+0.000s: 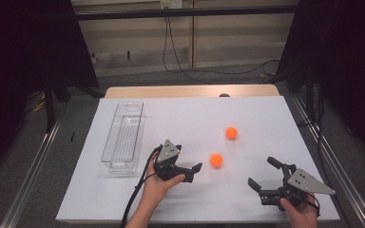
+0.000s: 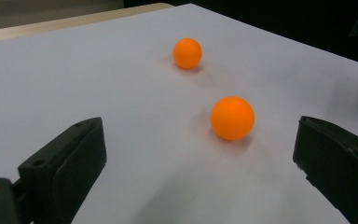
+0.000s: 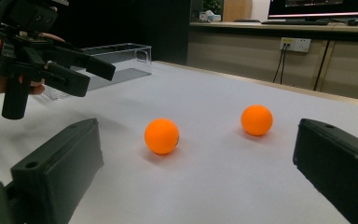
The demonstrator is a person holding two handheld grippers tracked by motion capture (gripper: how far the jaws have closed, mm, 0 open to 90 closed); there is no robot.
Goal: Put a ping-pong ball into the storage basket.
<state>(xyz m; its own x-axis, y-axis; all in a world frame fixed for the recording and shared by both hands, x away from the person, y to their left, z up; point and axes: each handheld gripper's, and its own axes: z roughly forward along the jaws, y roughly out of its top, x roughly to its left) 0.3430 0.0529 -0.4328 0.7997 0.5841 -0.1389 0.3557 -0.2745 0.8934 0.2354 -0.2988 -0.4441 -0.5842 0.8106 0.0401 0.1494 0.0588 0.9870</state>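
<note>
Two orange balls lie on the white table sheet (image 1: 266, 118). The nearer ball (image 1: 216, 160) (image 2: 232, 118) (image 3: 161, 136) rests just right of my left gripper (image 1: 190, 165) (image 2: 200, 158), which stands open with nothing between its jaws. The farther ball (image 1: 231, 133) (image 2: 187, 53) (image 3: 257, 120) sits behind it. My right gripper (image 1: 264, 172) (image 3: 198, 163) is open too, near the front right of the table, pointing left toward both balls. In the right gripper view the left gripper (image 3: 88, 72) shows at upper left, held in a hand.
A clear plastic bin (image 1: 123, 135) (image 3: 121, 58) stands lengthwise on the left part of the sheet, with nothing in it. Black frame posts and cables surround the table. A wooden table edge (image 1: 190, 90) shows beyond the sheet.
</note>
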